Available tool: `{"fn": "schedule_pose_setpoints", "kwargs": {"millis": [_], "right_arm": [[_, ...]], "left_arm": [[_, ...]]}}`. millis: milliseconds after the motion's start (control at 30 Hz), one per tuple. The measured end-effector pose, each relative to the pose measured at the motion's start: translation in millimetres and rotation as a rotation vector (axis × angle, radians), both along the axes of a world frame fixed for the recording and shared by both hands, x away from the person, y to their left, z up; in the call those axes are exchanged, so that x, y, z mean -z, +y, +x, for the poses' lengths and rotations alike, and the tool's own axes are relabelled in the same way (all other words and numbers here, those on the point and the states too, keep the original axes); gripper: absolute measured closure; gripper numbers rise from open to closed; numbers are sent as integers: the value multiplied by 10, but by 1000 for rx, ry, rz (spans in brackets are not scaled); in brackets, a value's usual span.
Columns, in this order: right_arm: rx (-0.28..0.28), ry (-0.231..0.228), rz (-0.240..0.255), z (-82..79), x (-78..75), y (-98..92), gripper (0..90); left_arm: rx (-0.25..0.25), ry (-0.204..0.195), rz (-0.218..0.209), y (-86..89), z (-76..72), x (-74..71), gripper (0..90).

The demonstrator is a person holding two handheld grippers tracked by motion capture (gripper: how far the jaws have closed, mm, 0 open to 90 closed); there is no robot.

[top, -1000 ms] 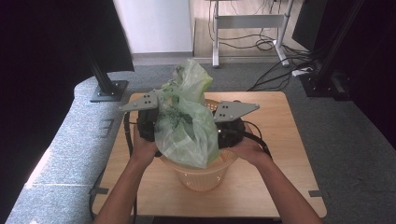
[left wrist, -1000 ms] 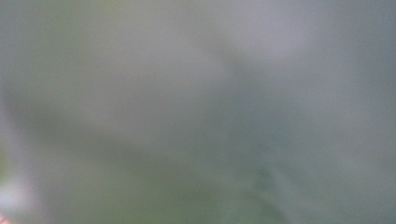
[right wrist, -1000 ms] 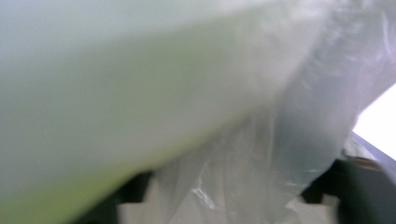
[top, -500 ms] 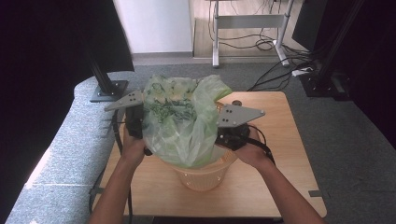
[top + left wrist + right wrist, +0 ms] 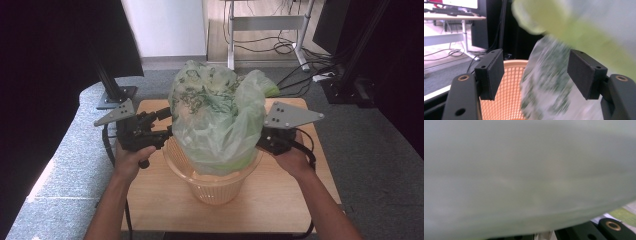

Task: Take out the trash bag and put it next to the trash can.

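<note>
Where the wooden desk (image 5: pixel 150 210) meets the person's forearms, one orange mesh basket (image 5: pixel 212 182) stands upright near its middle, with a pale green plastic bag (image 5: pixel 220 120) set into its mouth and billowing well above the rim. Bag: thin, half see-through, printed with dark green specks on its upper left face; its lower part sits inside the basket, its top stands loose and crumpled. Left claw (image 5: pixel 167 132): held in the left hand (image 5: pixel 127 162) at the left side of the basket, pointing toward the bag; its jaws have just been opening and now stand spread, and in the left gripper view the speckled plastic (image 5: pixel 544 82) hangs blurred between the two black pads (image 5: pixel 492 73) without either pad pressing on it, the basket wall (image 5: pixel 506 100) showing behind. Right claw (image 5: pixel 261 141): held in the right hand (image 5: pixel 295 160) at the right side of the bag, its tips buried against the plastic; jaws pressed together, pinching a fold of the bag, whose film (image 5: pixel 529 170) lies flat across the right gripper view as a grey-green blur. Grey three-cornered plates sit on top of both tools. Surroundings: grey carpet floor (image 5: pixel 380 150), a black stand (image 5: pixel 112 92) left of the desk, cables and a metal frame at the back.
</note>
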State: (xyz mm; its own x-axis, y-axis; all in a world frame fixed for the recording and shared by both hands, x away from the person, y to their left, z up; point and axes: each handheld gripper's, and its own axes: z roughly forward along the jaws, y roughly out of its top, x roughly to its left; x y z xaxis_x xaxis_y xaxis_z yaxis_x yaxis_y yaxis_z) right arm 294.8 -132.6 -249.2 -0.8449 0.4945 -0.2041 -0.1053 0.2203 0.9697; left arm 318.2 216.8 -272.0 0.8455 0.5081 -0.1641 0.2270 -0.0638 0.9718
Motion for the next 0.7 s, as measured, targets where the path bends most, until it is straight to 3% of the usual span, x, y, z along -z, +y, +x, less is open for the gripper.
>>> {"fn": "schedule_pose_setpoints", "kwargs": {"millis": [233,700], "right_arm": [[44,-56,6,-181,-250,-342,884],[133,-100,35,-425,-632,-942,884]], "left_arm": [[-13,8,10,30,-22,81,308],[-43,0,-14,182,-63,121,318]]}}
